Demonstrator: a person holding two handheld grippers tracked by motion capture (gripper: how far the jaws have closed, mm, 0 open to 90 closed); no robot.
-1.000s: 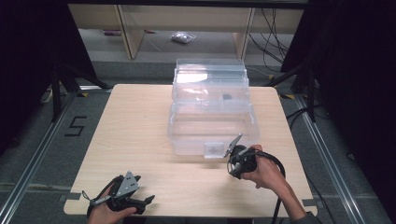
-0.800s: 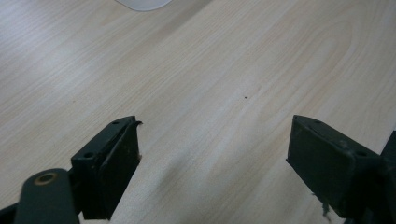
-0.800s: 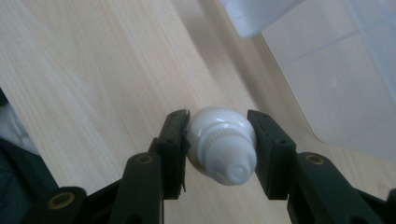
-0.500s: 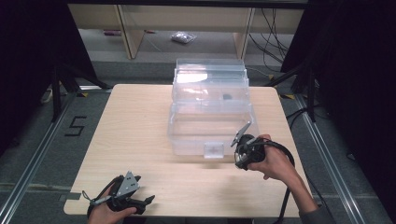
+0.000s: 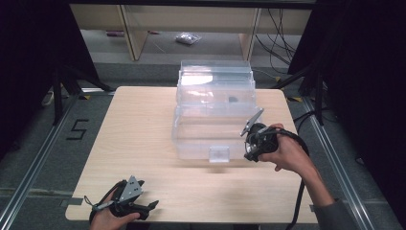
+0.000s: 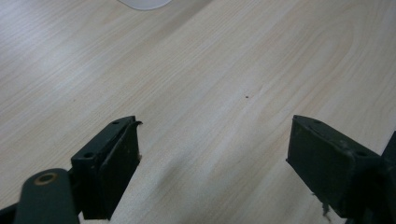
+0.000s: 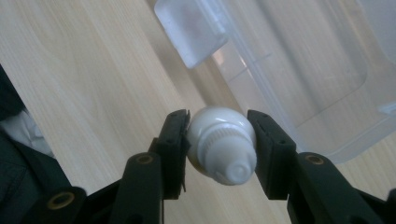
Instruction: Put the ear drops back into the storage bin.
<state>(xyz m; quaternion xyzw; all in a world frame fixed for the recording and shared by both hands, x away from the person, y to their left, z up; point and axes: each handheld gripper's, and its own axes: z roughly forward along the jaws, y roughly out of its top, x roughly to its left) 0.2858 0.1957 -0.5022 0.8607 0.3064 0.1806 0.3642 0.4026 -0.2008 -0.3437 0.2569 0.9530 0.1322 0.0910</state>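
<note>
Wood table (image 5: 143, 124) is set in a dark room, shelving behind it. Right gripper (image 7: 218, 135) is clamped on a white bottle (image 7: 220, 142), both pads pressed on its sides, cap end toward the camera; the side grip likely keeps it from rolling out while carried. In the high view, the right gripper (image 5: 253, 143) is held above the table, just beside the near right corner of the clear bin (image 5: 210, 129). The bin's latch (image 7: 191, 30) and open tub are seen just ahead of the jaws, so a drop-in is judged likely; the near wall must be cleared first. Left gripper (image 5: 131, 203) is rested at the table's near edge, jaws apart, nothing between them, well away from the bin. A bag (image 5: 187, 38) lies on the floor beyond.
</note>
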